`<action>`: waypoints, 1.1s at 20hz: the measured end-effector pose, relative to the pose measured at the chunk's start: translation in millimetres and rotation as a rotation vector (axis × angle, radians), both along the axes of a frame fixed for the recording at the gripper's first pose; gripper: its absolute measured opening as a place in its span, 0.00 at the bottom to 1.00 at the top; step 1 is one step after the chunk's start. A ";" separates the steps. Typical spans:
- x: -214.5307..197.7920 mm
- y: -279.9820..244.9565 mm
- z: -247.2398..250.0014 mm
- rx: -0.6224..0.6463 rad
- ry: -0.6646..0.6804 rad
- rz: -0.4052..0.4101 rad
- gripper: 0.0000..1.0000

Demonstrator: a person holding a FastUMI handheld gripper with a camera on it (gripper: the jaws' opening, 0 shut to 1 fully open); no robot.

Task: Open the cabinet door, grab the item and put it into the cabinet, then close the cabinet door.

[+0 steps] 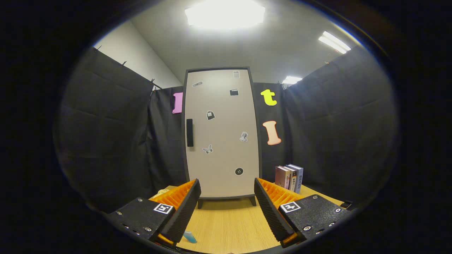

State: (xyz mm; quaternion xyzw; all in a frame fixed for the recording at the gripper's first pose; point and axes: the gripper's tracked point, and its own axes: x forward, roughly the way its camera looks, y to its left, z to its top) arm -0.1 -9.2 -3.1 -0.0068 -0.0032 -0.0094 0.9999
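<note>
Now, gripper view: everything is taken from the camera riding on the tool, looking forward along its two fingers.
Tool (227,206): it is held released, fingers spread wide with nothing between them; the gap is aimed straight at the foot of the cabinet, well short of it, which is judged a squared-up approach.
Cabinet (221,132): it is stood upright on short legs at the far end of the bench, beyond the fingers, its back against the booth's wall, so that its front is faced head-on.
Cabinet door (226,148): it is seen fully closed, flush in its dark frame, several small stickers spread over its pale face; the opening step is judged not yet done.
Handle (190,132): a dark vertical bar is set at the door's left edge at mid height; hinges on the right side are therefore presumed, and a pull from the left is called for.
Bench (226,225): a light wooden top is laid out between the fingers and the cabinet, leaving room for the door's swing.
Books (289,178): a few are stood upright just right of the cabinet's foot, beyond the right finger, kept clear of the door; these are judged the likely item, though it cannot be told for sure.
Small blue object (190,237): it is lain on the bench beside the left finger, too little shown to be named.
Risk: the handle is sited high and left of the present aim, so a lift and shift would be needed.
</note>
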 end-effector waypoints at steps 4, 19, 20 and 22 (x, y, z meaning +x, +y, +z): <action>2.0 0.6 -5.2 -0.002 0.012 0.000 0.94; 36.7 13.0 16.3 0.006 0.002 0.034 0.94; 42.6 16.4 21.0 0.012 -0.004 0.042 0.94; 55.6 27.0 29.4 0.017 -0.010 0.076 0.94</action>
